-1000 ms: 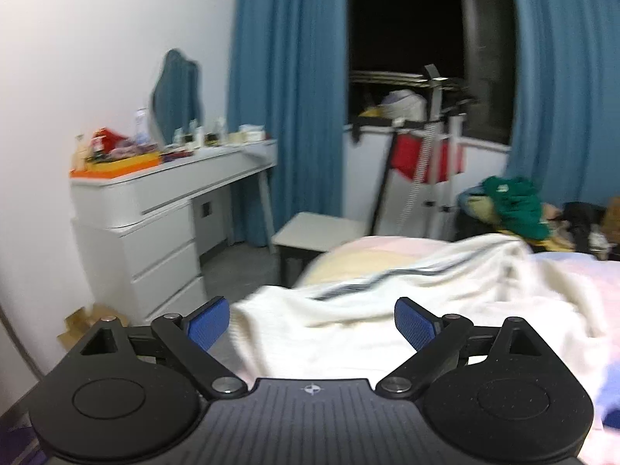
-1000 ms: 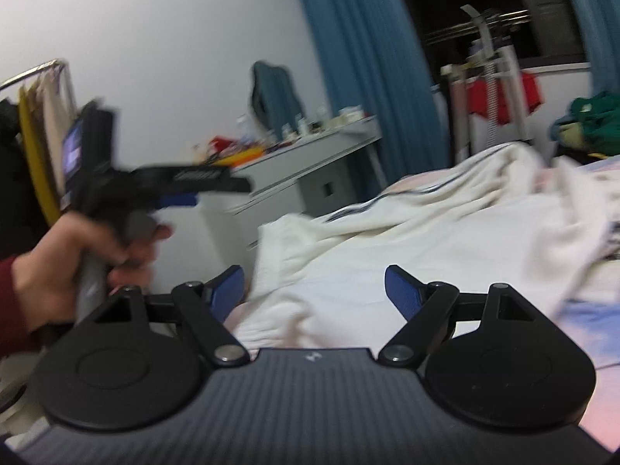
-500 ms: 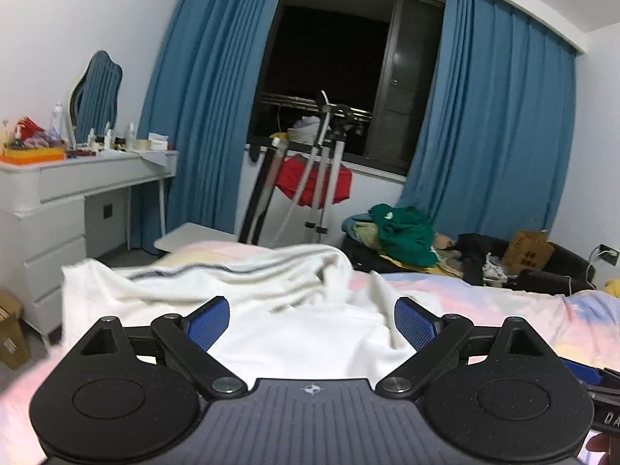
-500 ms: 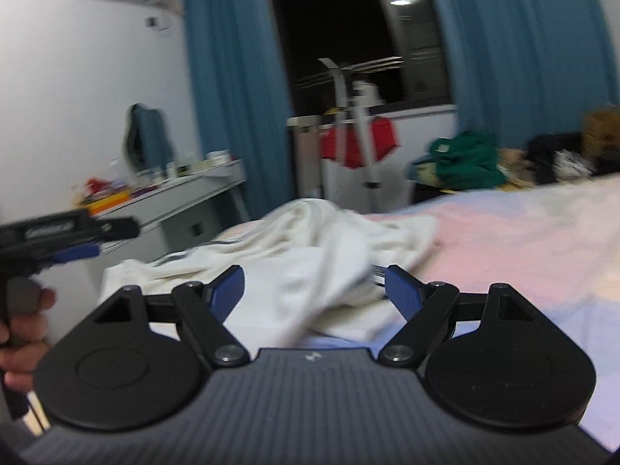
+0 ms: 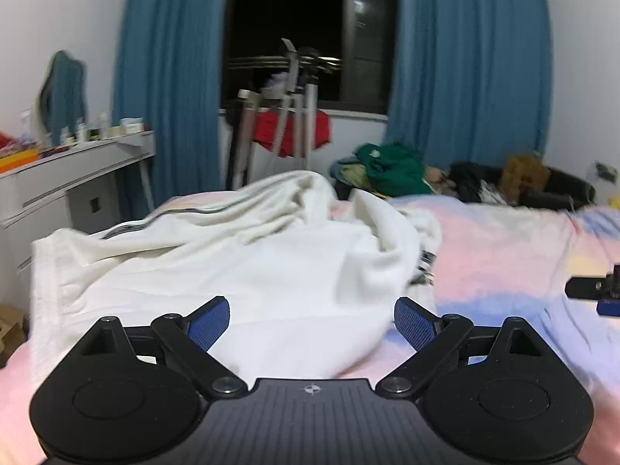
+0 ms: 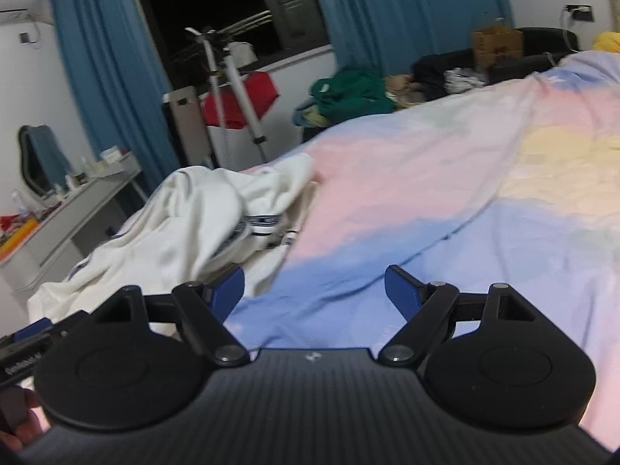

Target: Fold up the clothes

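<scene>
White garment (image 5: 248,263) = landmark; it lies crumpled on the bed (image 5: 503,240), at the bed's left end, unfolded, so the task looks barely begun.

Left of garment: white dresser (image 5: 58,190) with bottles and clutter on top, blurred. Not involved.

Garment itself: soft, thick knit-looking cloth, off-white, dark stripe trim along one edge and striped ribbed cuffs (image 6: 263,220) poking out on its right side. Bunched in loose ridges, one flap thrown over the middle; the nearest part lies flatter, hem side likely.

Left gripper (image 5: 312,323) hangs just above the garment's near edge, jaws spread wide, blue textured pads (image 5: 207,323) empty, nothing grasped. Judged: lined up to pick an edge or corner to spread it flat first.

Behind garment: metal drying rack (image 5: 286,108) with red cloth, blue curtains, dark window.

Right of garment: bare bedsheet, smooth cotton-like, pastel pink/blue/yellow patches, a few shallow creases. Right gripper (image 6: 314,290) is over this sheet, beside the garment, not touching it, jaws released and wide, empty. Probably waiting to take the far side of the cloth.

Further right of garment: green clothes heap (image 5: 391,166) off the bed.
</scene>
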Demonstrator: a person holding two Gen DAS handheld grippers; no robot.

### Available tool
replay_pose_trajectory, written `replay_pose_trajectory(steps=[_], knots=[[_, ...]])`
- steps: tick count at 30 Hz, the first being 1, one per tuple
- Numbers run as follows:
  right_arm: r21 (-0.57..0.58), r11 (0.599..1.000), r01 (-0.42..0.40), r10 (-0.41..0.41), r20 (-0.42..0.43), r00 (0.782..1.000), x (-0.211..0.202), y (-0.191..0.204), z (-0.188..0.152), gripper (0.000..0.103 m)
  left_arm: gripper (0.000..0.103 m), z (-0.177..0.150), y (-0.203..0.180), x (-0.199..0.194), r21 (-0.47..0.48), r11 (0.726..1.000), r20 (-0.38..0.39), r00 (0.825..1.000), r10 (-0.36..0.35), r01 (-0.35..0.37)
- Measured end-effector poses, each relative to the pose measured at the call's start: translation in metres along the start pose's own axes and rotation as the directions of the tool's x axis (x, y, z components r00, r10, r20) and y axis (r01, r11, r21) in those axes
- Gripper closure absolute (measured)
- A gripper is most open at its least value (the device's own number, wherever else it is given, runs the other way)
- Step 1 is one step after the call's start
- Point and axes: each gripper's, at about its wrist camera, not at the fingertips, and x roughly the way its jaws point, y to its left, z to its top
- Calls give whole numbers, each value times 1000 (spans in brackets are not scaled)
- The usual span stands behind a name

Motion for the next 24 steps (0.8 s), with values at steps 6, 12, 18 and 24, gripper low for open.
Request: replay_pose_trajectory(steps=[6,12,18,24], knots=[[48,999,16,-17,31,999,0,-14,5,22,15,39,-30,77,69,995,-19,998,-65,66],[57,997,48,-48,-10,999,16,-32,9,22,21,92,-72,186,159,987,-34,999,-23,28],[139,985,102,-97,-41,994,39,-63,15,22,23,117,-108,285,232,967,-89,988,130,-106],[163,980,113,-96,-111,989,73,-74,5,22,51,115,-117,335,251,960,-192,966,174,-123]])
